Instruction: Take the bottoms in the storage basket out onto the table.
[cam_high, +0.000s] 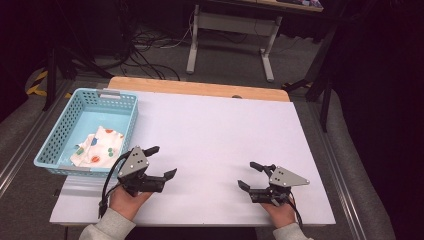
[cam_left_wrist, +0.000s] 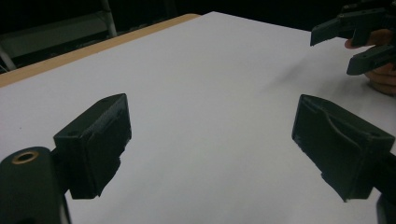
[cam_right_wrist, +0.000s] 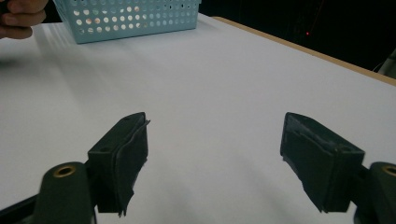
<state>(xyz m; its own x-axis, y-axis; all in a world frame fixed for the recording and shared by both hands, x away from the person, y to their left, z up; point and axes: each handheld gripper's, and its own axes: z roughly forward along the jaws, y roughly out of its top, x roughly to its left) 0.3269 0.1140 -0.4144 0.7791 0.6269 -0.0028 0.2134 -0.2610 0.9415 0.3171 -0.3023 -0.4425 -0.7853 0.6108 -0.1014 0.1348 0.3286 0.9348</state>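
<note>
High view: we see the left gripper (cam_high: 162, 161) near the front left of the white table (cam_high: 215, 130), jaws wide apart with nothing between them, just right of the blue basket (cam_high: 65, 135) holding a spotted cloth (cam_high: 97, 147). The right gripper (cam_high: 250, 175), near right, also gapes open and holds nothing.

Light-blue perforated plastic basket (cam_high: 57, 135), upper left of the frame, holding a white cloth with red, orange and green dots (cam_high: 98, 146). White-topped desk with a pale wooden far edge (cam_high: 210, 90). Two black grippers, left (cam_high: 161, 162) and right (cam_high: 248, 175), each topped by a grey plate.
</note>
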